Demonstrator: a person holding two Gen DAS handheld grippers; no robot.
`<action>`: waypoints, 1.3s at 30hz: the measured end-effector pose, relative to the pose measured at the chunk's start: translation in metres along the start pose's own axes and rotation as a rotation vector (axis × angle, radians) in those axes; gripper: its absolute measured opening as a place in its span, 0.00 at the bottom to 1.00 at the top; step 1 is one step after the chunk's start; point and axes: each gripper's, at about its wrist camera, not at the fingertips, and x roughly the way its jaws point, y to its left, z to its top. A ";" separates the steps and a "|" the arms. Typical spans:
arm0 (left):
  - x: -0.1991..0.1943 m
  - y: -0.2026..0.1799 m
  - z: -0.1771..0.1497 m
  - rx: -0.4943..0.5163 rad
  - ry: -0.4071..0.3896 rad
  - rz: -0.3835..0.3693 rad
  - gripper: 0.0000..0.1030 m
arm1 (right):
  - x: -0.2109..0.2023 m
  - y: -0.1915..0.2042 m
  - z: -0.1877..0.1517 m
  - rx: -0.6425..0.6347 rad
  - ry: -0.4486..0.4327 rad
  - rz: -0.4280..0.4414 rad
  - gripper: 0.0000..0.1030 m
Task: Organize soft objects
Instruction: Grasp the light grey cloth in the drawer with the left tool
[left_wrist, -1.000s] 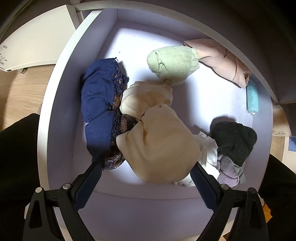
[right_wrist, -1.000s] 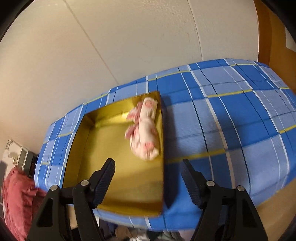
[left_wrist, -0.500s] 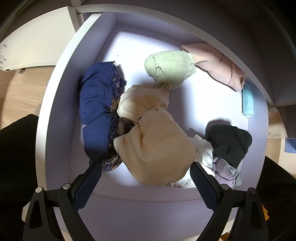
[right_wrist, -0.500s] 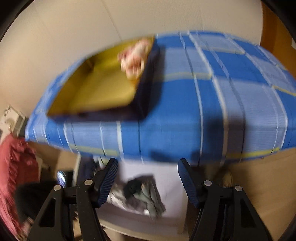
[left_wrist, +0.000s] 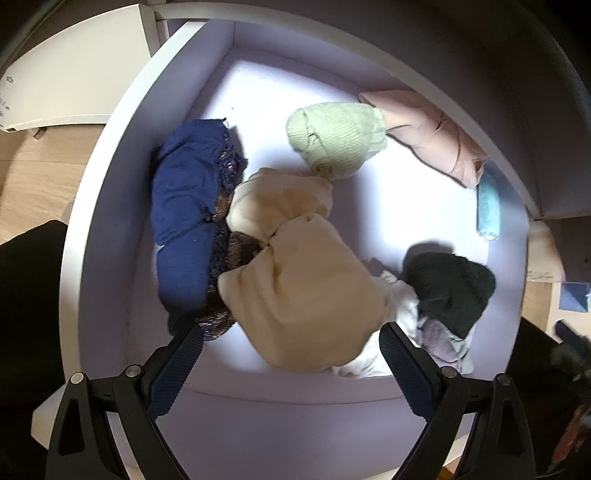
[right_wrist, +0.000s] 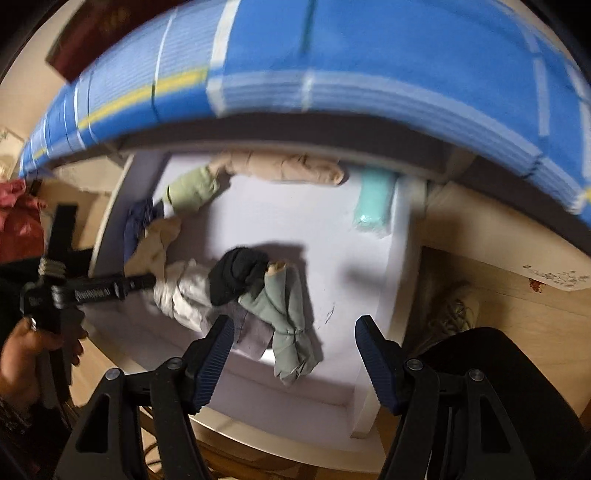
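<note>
Cream cloth (left_wrist: 306, 291) between spread left tongs (left_wrist: 291, 345); right tongs (right_wrist: 295, 332) spread over grey-green cloth (right_wrist: 288, 314).

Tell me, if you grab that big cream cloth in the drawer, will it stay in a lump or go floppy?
Probably floppy: the cream cloth lies in soft folds, so its loose ends should droop. It looks light for its bulk. It rests against the navy cloth and may drag it along.

Bright centre glare, right-view motion blur
</note>
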 end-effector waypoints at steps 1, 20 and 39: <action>-0.001 -0.001 0.000 0.005 -0.008 -0.001 0.95 | 0.006 0.001 0.000 -0.005 0.022 -0.006 0.67; 0.038 -0.115 -0.040 1.018 0.176 0.349 0.95 | 0.038 -0.018 -0.007 0.148 0.174 0.044 0.74; 0.112 -0.122 -0.071 0.997 0.305 0.421 0.68 | 0.042 -0.028 -0.008 0.215 0.183 0.070 0.74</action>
